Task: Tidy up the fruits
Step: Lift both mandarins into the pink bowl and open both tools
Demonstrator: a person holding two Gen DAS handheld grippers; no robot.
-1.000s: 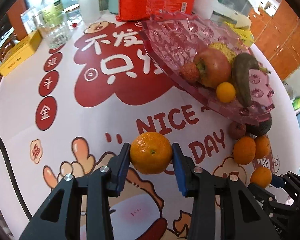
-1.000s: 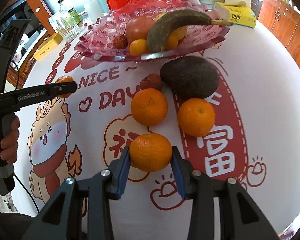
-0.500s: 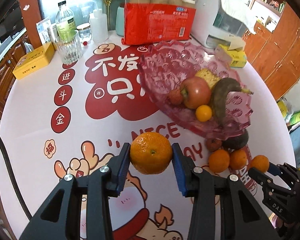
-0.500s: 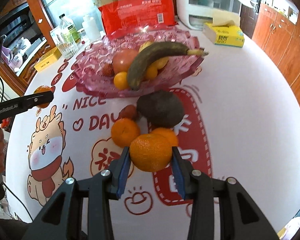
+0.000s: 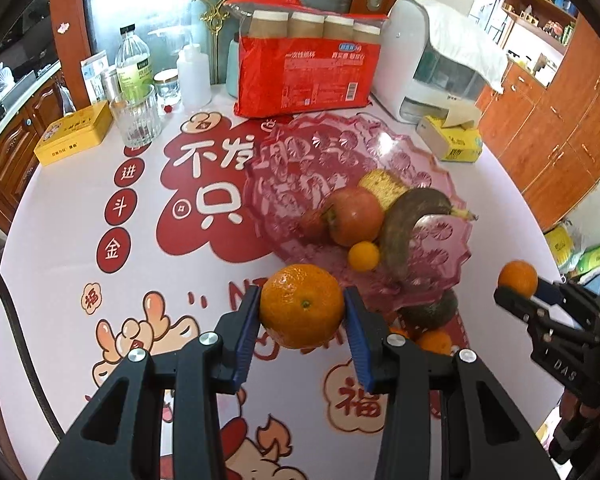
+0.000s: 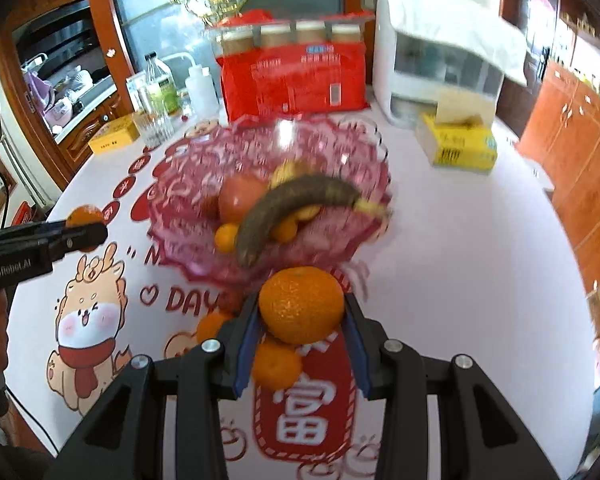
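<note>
My left gripper is shut on an orange and holds it in the air in front of the pink glass fruit dish. My right gripper is shut on another orange, raised above the table near the dish's front rim. The dish holds an apple, a dark banana, a small orange and a yellow piece. An avocado and more oranges lie on the table below the dish.
A red pack of paper cups, a white appliance, a yellow tissue box, a glass, bottles and a yellow tin stand along the table's far side. Wooden cabinets are at the right.
Both grippers have lifted their oranges higher off the table and moved toward the dish. The right orange left the table near the other oranges.
</note>
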